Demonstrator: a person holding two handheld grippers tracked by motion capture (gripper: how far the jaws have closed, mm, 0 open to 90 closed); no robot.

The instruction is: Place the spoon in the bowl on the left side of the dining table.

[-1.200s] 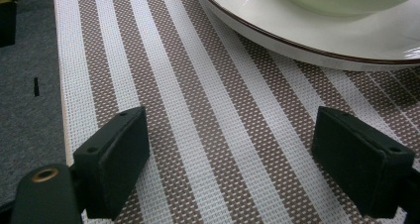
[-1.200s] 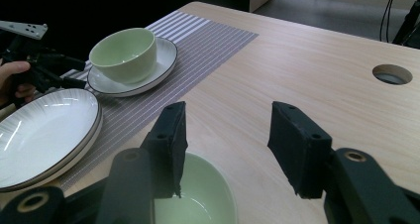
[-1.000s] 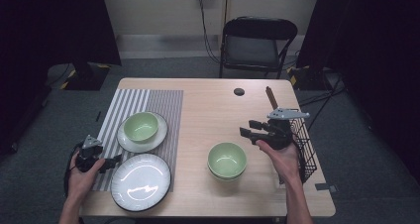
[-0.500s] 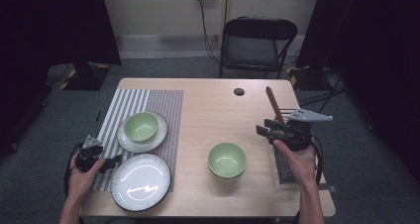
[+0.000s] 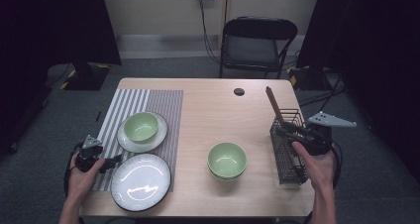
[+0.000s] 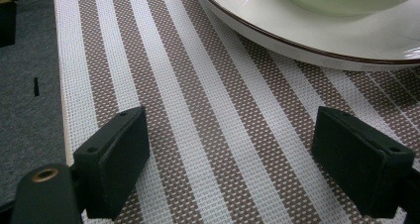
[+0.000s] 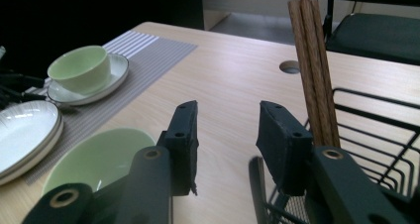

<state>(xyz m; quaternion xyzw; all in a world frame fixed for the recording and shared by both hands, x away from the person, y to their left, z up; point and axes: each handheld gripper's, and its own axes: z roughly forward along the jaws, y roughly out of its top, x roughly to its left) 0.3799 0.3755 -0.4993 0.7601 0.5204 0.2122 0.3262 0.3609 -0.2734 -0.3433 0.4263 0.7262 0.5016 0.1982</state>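
Right gripper view: my right gripper (image 7: 225, 140), jaws narrowly parted and empty, sits beside the brown wooden chopsticks (image 7: 312, 60) standing in the black wire basket (image 7: 376, 130); light, stiff, slick, so I'd pinch mid-shaft; left gripper (image 6: 247, 164) gapes wide.

Chopsticks (image 5: 274, 106) in rack (image 5: 287, 157), right of bowl (image 5: 227, 160).

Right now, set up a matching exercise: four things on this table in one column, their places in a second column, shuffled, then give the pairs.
Things:
1. wooden chopsticks
2. small green bowl
3. green bowl stack
4. left claw

Places:
A. on a white saucer on the striped mat
B. upright in the black wire basket
C. on bare wood near the table's middle
D. open, beside the large white plate

Pairs: 1-B, 2-A, 3-C, 4-D
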